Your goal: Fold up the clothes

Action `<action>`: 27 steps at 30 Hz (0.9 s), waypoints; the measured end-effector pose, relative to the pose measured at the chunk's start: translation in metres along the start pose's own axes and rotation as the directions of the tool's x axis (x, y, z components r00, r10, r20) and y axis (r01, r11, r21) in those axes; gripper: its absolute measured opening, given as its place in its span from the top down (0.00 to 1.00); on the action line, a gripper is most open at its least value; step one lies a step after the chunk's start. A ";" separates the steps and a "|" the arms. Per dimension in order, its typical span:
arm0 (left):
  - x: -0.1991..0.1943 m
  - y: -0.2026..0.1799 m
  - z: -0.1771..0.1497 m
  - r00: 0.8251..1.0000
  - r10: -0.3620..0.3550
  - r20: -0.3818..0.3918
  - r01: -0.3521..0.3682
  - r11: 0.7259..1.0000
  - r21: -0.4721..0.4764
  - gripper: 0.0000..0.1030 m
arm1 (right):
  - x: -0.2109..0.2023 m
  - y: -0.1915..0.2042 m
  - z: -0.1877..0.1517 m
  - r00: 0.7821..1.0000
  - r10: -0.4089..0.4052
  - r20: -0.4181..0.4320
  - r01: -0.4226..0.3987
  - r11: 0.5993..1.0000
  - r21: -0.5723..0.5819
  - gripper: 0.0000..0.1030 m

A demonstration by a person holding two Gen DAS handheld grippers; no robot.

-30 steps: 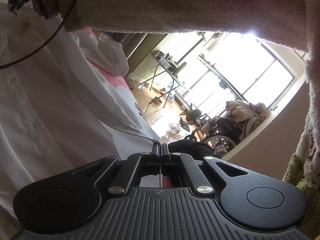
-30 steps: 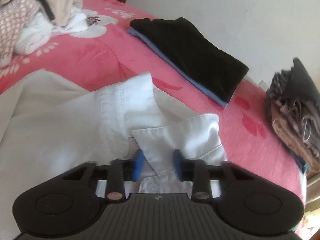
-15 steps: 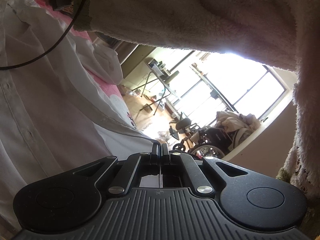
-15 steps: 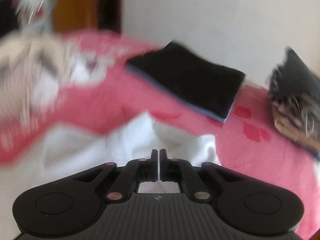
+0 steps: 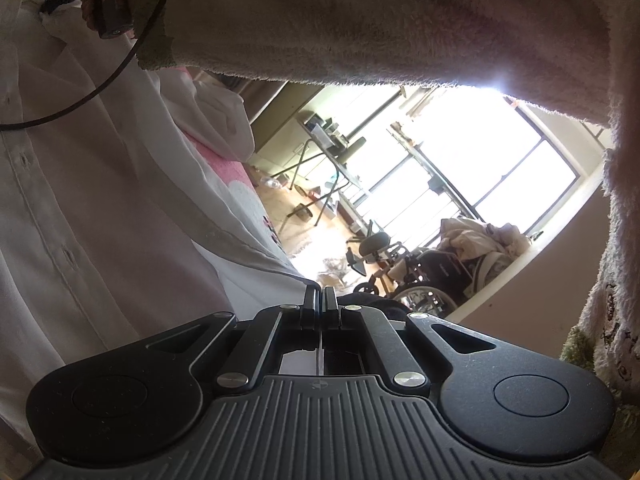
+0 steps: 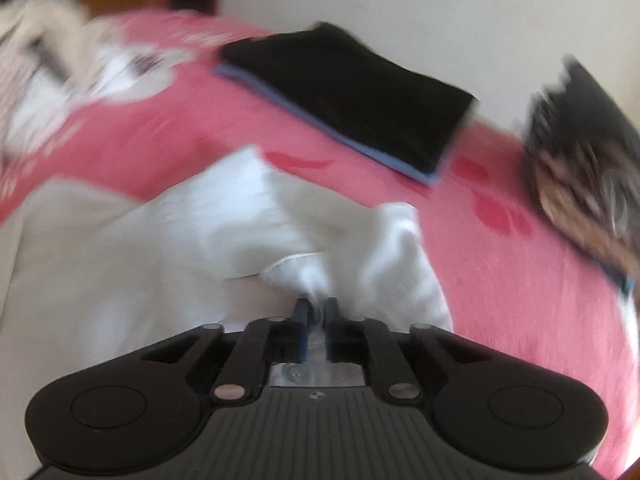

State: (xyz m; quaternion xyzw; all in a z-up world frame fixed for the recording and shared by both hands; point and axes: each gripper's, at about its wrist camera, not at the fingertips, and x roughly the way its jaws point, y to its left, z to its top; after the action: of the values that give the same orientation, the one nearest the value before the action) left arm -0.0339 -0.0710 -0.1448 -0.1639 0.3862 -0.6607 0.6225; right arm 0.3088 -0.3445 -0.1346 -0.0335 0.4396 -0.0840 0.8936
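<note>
White cotton, thin and creased: the shirt [image 6: 168, 280] is lying spread across the pink bedcover [image 6: 520, 280] near its front edge, its collar toward the middle of the bed. My right gripper [image 6: 315, 312] is pinching a bunched fold of the shirt beside the collar, the blue pads closed on the cloth, with a clear button showing just behind them. My left gripper [image 5: 320, 300] is closed tight on the hem edge of the shirt [image 5: 100, 208], which is hanging in slack folds to its left; the buttonhole placket is running down that panel. My fleece sleeve [image 5: 360, 20] is crossing the top of the left view, and my right hand [image 5: 106, 4] is showing at the top left corner, with a black cable [image 5: 120, 68] trailing from it. A folded black garment [image 6: 352, 92] over a blue one is resting at the far edge of the bedcover, a patterned pile [image 6: 584, 152] at the right edge. No readable writing or brand is visible on the shirt; the right view is motion-blurred.
</note>
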 end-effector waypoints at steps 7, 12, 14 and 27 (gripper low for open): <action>-0.005 -0.003 0.001 1.000 -0.006 0.015 0.005 1.000 0.028 1.00 | -0.032 -0.048 0.004 0.975 0.154 0.162 -0.193 0.947 0.259 0.98; -0.014 -0.008 0.006 0.999 -0.031 0.041 0.030 0.999 0.031 1.00 | -0.052 -0.072 0.013 0.932 0.231 0.279 -0.326 0.872 0.364 0.97; -0.017 -0.010 0.007 0.998 -0.037 0.047 0.035 0.999 0.035 1.00 | -0.054 -0.074 0.021 0.921 0.253 0.295 -0.356 0.855 0.377 0.97; -0.038 0.000 0.001 0.998 -0.002 0.060 0.002 1.000 0.006 1.00 | -0.019 -0.032 0.033 0.943 0.266 0.198 -0.321 0.882 0.344 0.97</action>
State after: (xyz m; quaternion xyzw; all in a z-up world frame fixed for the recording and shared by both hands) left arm -0.0265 -0.0357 -0.1345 -0.1822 0.3652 -0.6572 0.6336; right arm 0.3197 -0.3730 -0.0958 0.1973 0.3496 -0.0263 0.9155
